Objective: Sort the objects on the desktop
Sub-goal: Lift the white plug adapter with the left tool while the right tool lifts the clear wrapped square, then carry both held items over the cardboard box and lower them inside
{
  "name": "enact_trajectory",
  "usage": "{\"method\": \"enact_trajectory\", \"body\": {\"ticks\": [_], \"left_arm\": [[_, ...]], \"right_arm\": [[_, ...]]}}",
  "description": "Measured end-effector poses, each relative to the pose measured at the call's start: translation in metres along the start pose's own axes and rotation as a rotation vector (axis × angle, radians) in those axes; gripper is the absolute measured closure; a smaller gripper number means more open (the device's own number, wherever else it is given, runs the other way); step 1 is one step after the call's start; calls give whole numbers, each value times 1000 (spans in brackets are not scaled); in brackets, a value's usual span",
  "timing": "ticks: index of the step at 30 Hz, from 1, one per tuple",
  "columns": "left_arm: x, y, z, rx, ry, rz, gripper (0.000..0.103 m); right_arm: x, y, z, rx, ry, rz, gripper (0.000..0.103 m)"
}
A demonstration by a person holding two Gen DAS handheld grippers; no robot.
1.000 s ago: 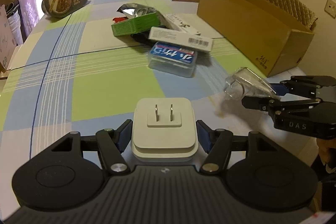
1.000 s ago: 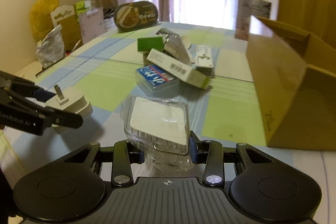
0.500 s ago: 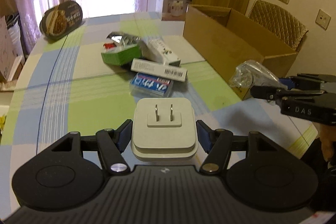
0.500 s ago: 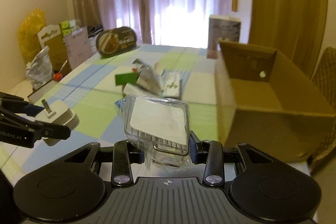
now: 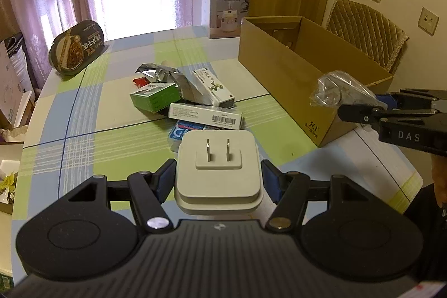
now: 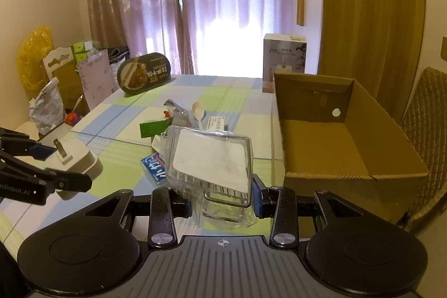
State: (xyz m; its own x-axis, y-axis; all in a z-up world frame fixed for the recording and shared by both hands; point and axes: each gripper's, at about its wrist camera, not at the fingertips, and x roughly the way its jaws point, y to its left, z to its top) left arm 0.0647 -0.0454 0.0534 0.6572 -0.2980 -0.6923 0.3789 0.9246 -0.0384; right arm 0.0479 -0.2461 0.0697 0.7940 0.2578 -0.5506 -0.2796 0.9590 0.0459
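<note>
The left gripper clamps a white plug adapter in the air, short of the cardboard box. The right gripper clamps a clear plastic package beside that box's open side.

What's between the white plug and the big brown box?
Only bare checked tablecloth lies between the white plug and the cardboard box, seen in the left wrist view.

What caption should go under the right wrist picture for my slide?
Right hand-held gripper holds a clear plastic packet near an open cardboard box, while the left hand-held gripper holds a white plug.
</note>
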Motion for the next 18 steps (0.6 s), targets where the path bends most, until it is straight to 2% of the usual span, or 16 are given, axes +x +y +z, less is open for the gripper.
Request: {"method": "enact_trajectory", "body": {"ticks": [8, 14, 18], "left_arm": [[11, -25, 22, 33, -12, -56, 43], [28, -59, 57, 90, -40, -125, 43], [46, -83, 84, 123, -56, -170, 43]], "right_arm": [[-12, -25, 17, 23, -44, -59, 67], [-15, -71, 33, 75, -75, -152, 67], [-5, -106, 36, 101, -48, -210, 67]]}}
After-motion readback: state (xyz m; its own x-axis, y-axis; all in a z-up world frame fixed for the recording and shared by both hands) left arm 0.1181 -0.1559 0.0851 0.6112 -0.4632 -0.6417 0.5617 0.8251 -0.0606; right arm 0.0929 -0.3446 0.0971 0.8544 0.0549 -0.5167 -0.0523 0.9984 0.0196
